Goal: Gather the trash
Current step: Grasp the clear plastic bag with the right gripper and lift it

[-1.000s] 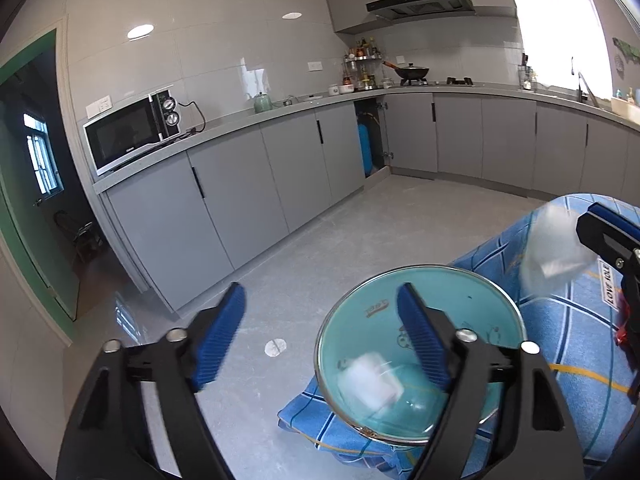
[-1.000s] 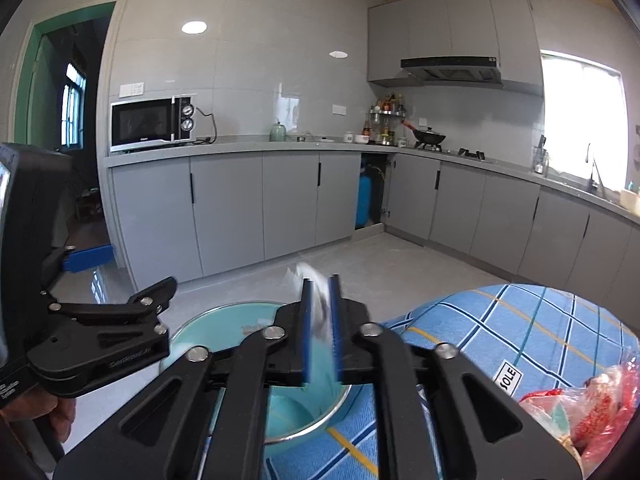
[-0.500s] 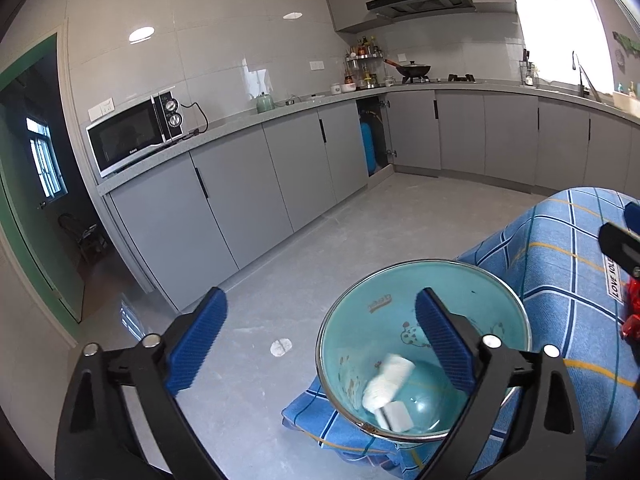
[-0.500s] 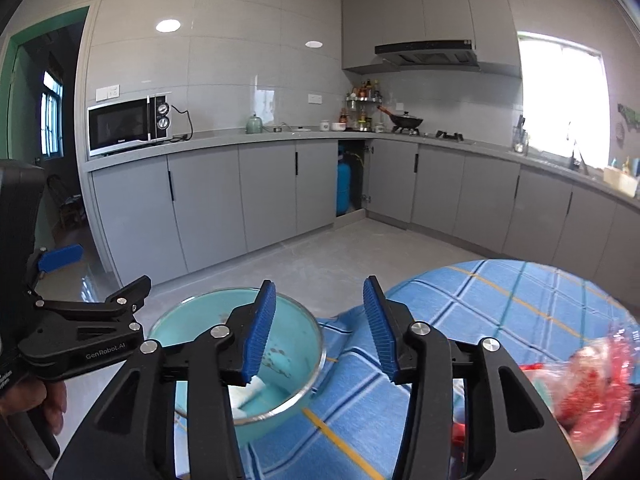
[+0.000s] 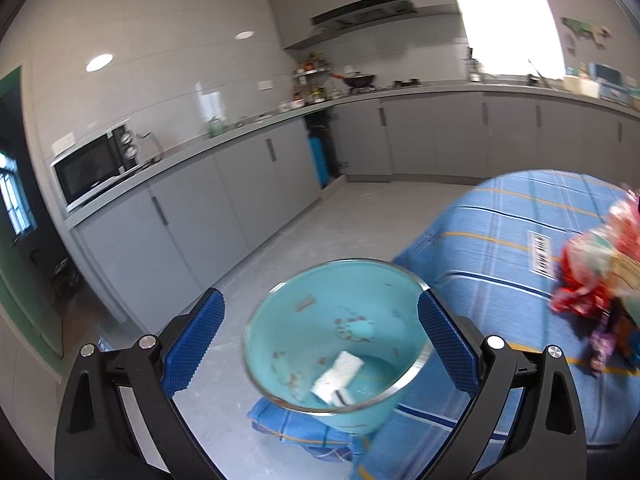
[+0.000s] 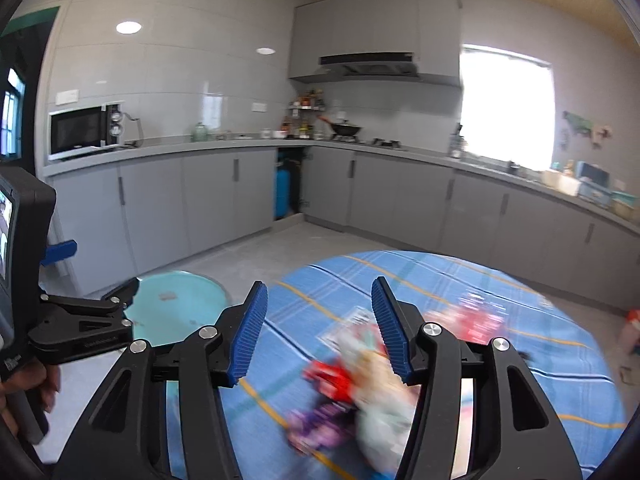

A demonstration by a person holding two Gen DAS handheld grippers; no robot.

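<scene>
White trash pieces (image 5: pixel 338 376) lie inside the teal bowl (image 5: pixel 336 332) at the table (image 5: pixel 500 232) edge. Left gripper (image 5: pixel 320 340) fingers stand wide apart around the bowl; right gripper (image 6: pixel 318 328) fingers, empty, are opening above blurred wrappers (image 6: pixel 360 392) beside the bowl.

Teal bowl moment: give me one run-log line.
teal bowl: holds white scrap | left gripper: open, empty | right gripper: jaws opening, empty, toward wrapper pile | blue cloth

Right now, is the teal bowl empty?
No, a white crumpled scrap lies on the bottom of the teal bowl, seen in the left wrist view.
</scene>
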